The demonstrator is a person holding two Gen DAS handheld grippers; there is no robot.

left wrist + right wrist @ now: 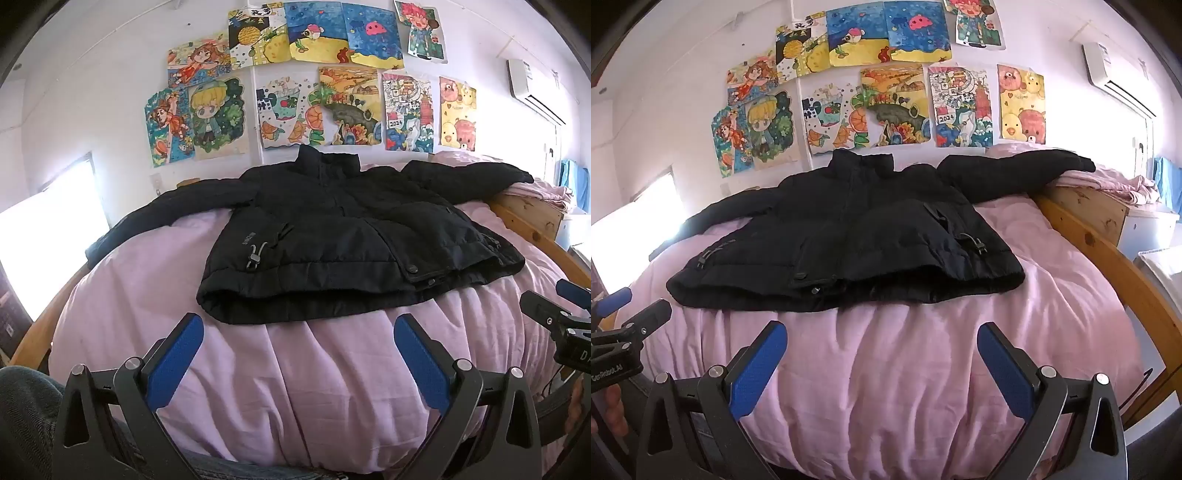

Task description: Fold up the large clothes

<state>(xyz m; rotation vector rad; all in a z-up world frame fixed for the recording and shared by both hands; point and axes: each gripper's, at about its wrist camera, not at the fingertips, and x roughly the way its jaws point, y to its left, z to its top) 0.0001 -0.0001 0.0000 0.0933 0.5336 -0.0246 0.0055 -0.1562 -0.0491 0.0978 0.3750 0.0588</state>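
A black puffer jacket (340, 236) lies flat, front up, on a pink bedcover (332, 387), collar toward the wall, both sleeves spread out sideways. It also shows in the right wrist view (857, 240). My left gripper (299, 332) is open and empty, just short of the jacket's hem above the bedcover. My right gripper (882, 339) is open and empty, also short of the hem. The right gripper shows at the right edge of the left wrist view (561, 317); the left gripper shows at the left edge of the right wrist view (624, 317).
A wooden bed frame (1108, 251) runs along the right side, with a pink sheet pile (1108, 184) behind it. Several colourful drawings (314, 81) hang on the white wall. A bright window (48, 236) is at the left. An air conditioner (1108, 74) is high on the right.
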